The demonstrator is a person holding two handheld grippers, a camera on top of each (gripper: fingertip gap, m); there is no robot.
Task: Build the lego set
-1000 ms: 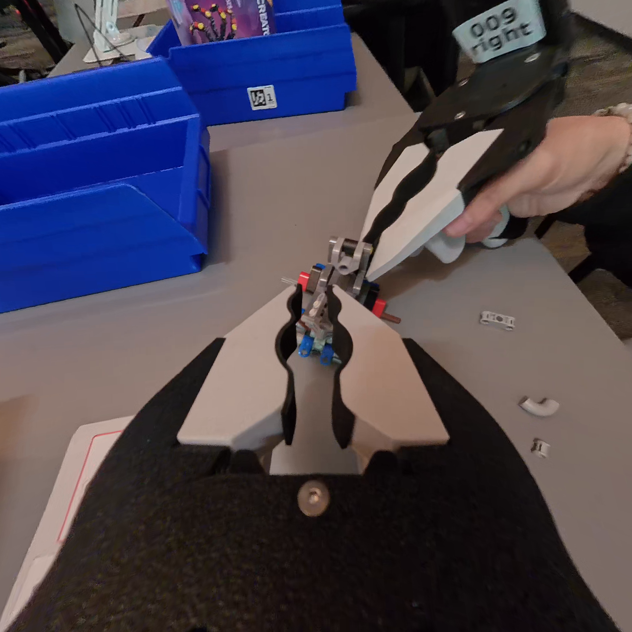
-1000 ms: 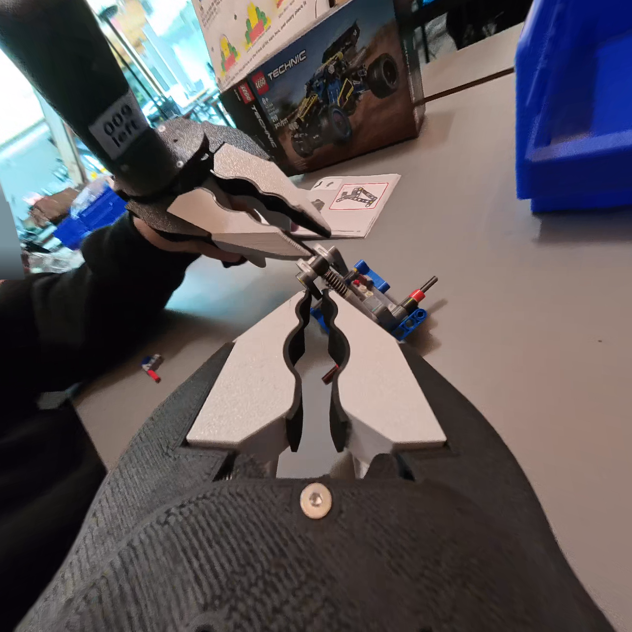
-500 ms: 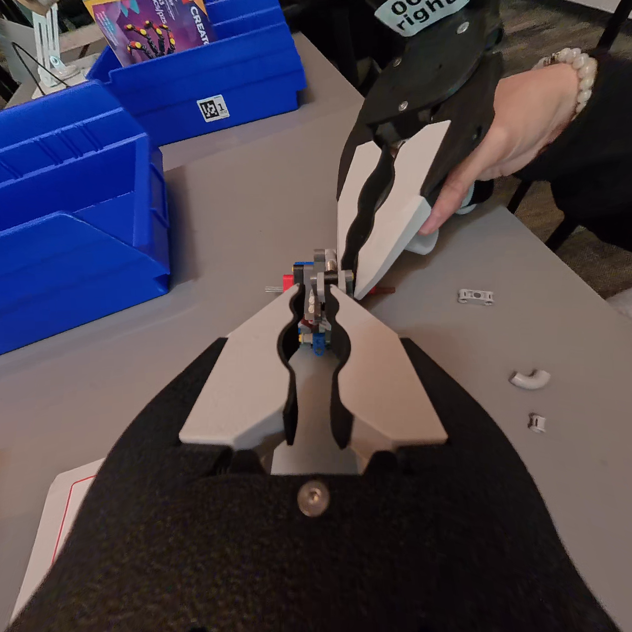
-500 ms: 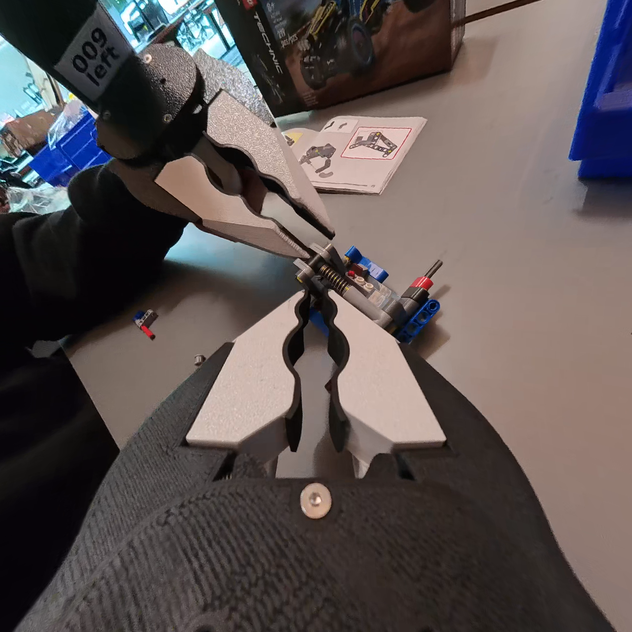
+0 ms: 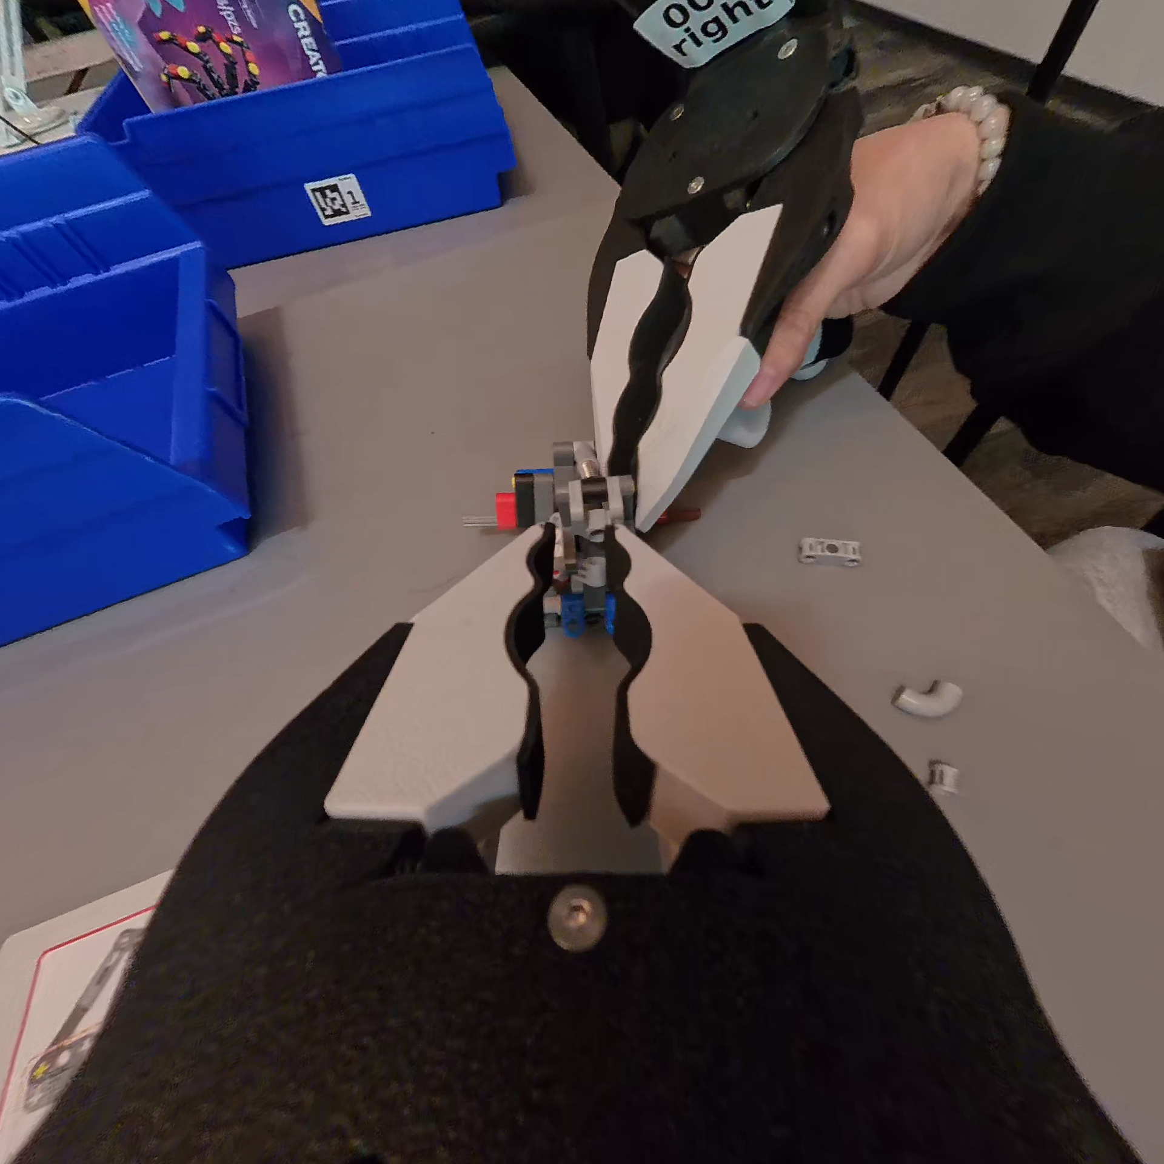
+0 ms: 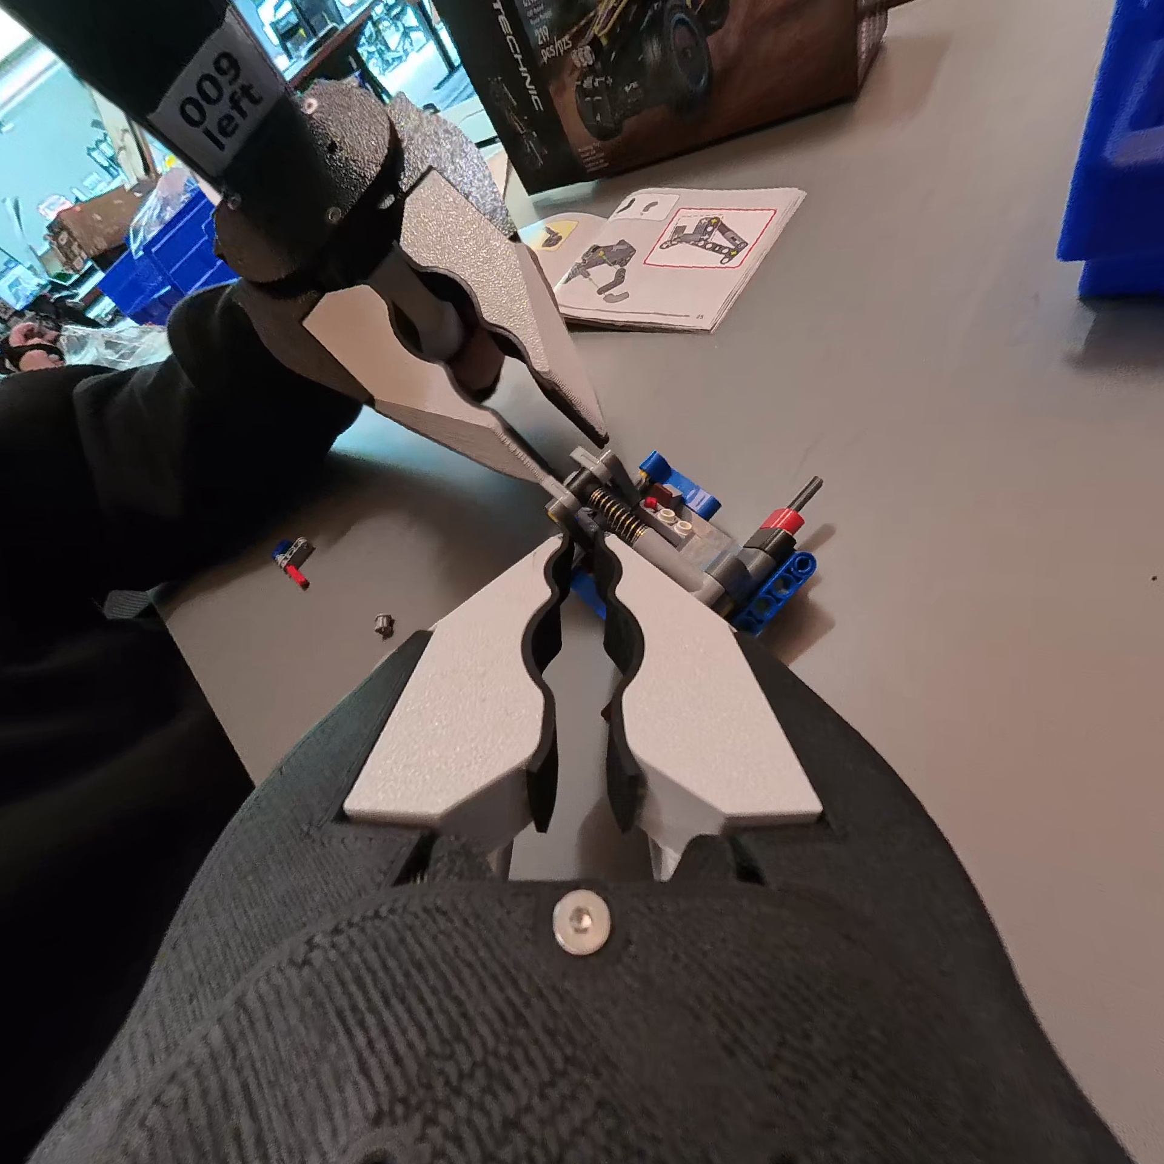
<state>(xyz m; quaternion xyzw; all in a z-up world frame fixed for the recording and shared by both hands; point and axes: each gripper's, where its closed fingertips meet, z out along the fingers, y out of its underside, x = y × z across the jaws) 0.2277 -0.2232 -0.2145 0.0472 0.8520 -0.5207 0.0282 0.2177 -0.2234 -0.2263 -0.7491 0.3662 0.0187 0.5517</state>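
Note:
A small brick assembly (image 5: pixel 567 497) of grey, blue and red parts with a coil spring (image 6: pixel 620 507) lies on the grey table (image 5: pixel 378 390). My left gripper (image 5: pixel 582 532) is open, its fingertips either side of the assembly's grey end bracket. In the right wrist view its lower finger (image 6: pixel 504 447) touches the bracket and its upper finger (image 6: pixel 592 434) stands just off it. My right gripper (image 6: pixel 582 545) is shut on a thin dark part at that same end of the assembly (image 6: pixel 712 554). It also shows in the left wrist view (image 5: pixel 623 485), coming down from the upper right, held by a hand (image 5: pixel 882 214).
Blue bins (image 5: pixel 113 378) (image 5: pixel 302 145) stand left and behind. Loose pale parts (image 5: pixel 829 549) (image 5: pixel 926 698) (image 5: pixel 943 773) lie to the right. An open instruction booklet (image 6: pixel 667 258) and a dark set box (image 6: pixel 661 82) lie beyond; small parts (image 6: pixel 293 557) (image 6: pixel 383 623) sit left. The tips of both grippers are at nearly the same place.
My left gripper's jaws closed on the grey end bracket, then widened, so the upper finger came off it. My right gripper stayed shut on the assembly and now stands steeper.

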